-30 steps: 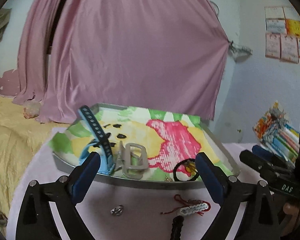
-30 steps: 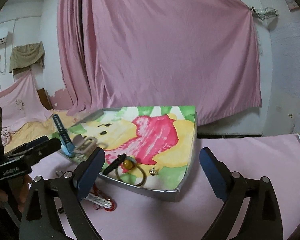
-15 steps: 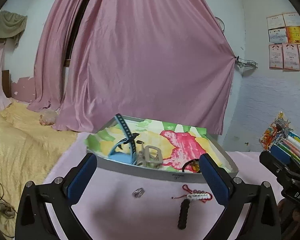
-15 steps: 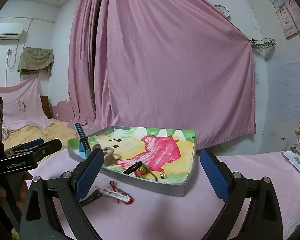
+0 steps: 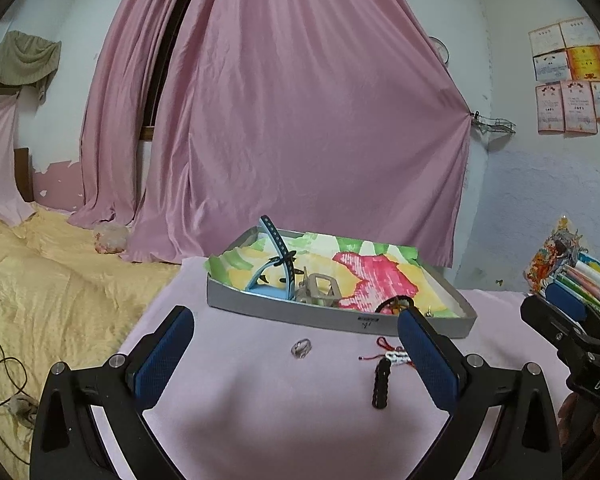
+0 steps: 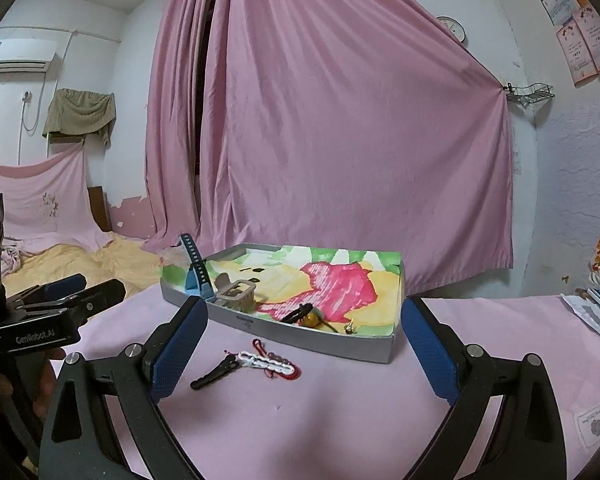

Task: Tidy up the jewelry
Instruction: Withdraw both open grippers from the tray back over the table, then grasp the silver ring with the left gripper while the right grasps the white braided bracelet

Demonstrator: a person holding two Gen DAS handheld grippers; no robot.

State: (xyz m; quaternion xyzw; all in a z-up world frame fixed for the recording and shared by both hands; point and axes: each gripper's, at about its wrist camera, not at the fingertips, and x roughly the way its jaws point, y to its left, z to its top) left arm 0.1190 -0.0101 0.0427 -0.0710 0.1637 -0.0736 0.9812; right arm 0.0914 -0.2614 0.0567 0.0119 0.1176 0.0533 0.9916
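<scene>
on the pink tablecloth (image 5: 260, 400) sits a shallow grey tray (image 5: 324, 318) lined with a bright floral paper, and everything else lies around it. inside the tray, at its left end, a blue watch strap (image 5: 278, 256) stands up on edge, with a beige buckle-like piece (image 5: 318, 288) just beside it toward the middle. nearer the tray's right front corner lie a black hair tie with an amber bead (image 6: 310, 316) and a small gold earring (image 6: 350, 326).

in front of the tray, on the cloth, a silver ring (image 5: 301, 348) lies alone to the left. a red-corded bracelet with white beads (image 6: 270, 364) lies just in front of the tray's front wall, and a black clip (image 6: 214, 372) touches its left end.

the left gripper (image 5: 296, 360) hangs in front of the tray with its blue-padded fingers spread wide, nothing between them. the right gripper (image 6: 304, 350) also hangs in front of the tray, jaws wide apart and empty.

behind the tray a pink curtain (image 5: 300, 120) hangs to the floor; right of the tray stands a stack of coloured books (image 5: 580, 276).
</scene>
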